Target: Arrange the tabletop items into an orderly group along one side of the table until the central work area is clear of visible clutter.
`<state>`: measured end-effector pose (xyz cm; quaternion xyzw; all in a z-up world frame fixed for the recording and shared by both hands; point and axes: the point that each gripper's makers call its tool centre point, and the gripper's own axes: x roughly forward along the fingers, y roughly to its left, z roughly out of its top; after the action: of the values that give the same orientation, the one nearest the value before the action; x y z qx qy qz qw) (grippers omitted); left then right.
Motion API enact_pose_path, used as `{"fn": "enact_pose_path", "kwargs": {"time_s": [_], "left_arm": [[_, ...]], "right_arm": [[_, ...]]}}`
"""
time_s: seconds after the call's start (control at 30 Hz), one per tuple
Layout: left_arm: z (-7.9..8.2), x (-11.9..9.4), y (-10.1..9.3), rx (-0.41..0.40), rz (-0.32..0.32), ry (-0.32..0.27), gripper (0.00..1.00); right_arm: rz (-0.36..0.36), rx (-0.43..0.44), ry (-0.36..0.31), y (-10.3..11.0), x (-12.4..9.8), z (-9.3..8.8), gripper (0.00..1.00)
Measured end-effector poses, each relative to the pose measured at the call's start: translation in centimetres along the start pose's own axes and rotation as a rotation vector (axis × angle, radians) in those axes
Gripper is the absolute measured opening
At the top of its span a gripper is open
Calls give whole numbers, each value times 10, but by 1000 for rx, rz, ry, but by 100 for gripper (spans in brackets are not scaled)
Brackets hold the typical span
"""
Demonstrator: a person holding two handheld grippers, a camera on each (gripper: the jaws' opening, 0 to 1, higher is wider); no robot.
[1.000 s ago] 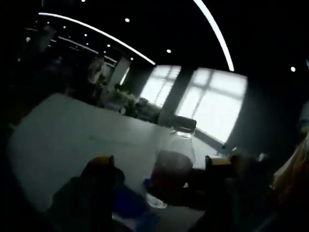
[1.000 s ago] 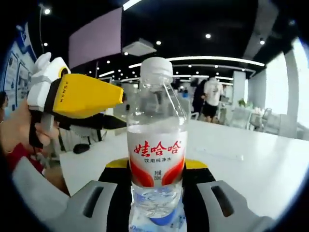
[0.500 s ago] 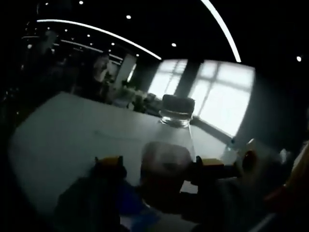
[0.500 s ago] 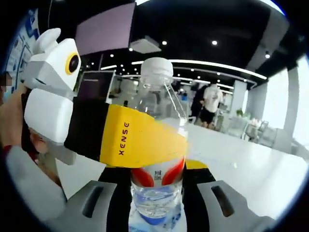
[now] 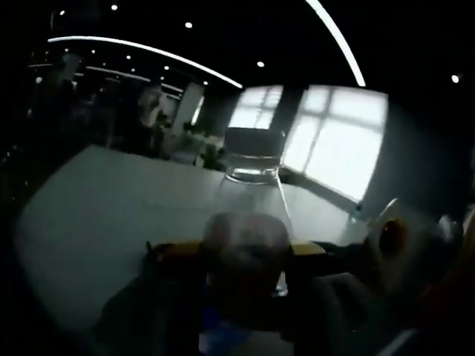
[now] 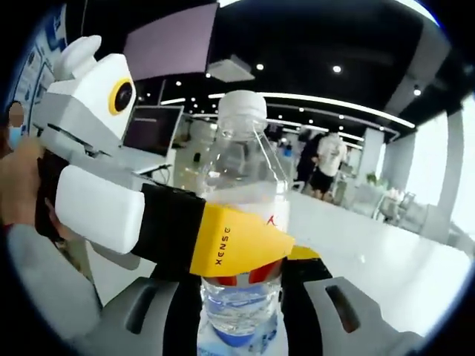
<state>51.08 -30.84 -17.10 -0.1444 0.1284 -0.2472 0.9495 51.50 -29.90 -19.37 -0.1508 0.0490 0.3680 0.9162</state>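
Water bottle (image 6: 242,222) upright between the 2 fingers of the right gripper (image 6: 241,311), gripped at its base above the white worktop (image 6: 371,252). Left gripper (image 6: 178,237) reaching in from the left — yellow fingers (image 6: 237,245) closed on the bottle's label; dim left gripper view, bottle (image 5: 249,222) centred.
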Motion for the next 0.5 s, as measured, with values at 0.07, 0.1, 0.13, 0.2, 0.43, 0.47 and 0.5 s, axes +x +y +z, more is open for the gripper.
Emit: {"fn": "enact_pose_path", "kwargs": {"time_s": [0.07,0.1,0.13,0.2,0.43,0.47,0.5], "left_arm": [[-1,0,2,12,1,9,38],[-1,0,2,14,0,12,38],[-1,0,1,25,-12,15,38],[0,-2,1,35,-25,18,37],[5,-7,6,73,-93,31,37],[6,-8,6,88,-108,28,37],[6,-8,7,83,-110,32,37]], "right_arm": [[17,0,5,2,1,-1,41],[19,-1,6,1,1,-1,41],[18,0,5,1,1,-1,41],[25,-19,-2,2,1,1,41],[152,20,-26,12,0,7,40],[176,29,-33,13,0,9,40],[185,32,-34,13,0,10,40]]}}
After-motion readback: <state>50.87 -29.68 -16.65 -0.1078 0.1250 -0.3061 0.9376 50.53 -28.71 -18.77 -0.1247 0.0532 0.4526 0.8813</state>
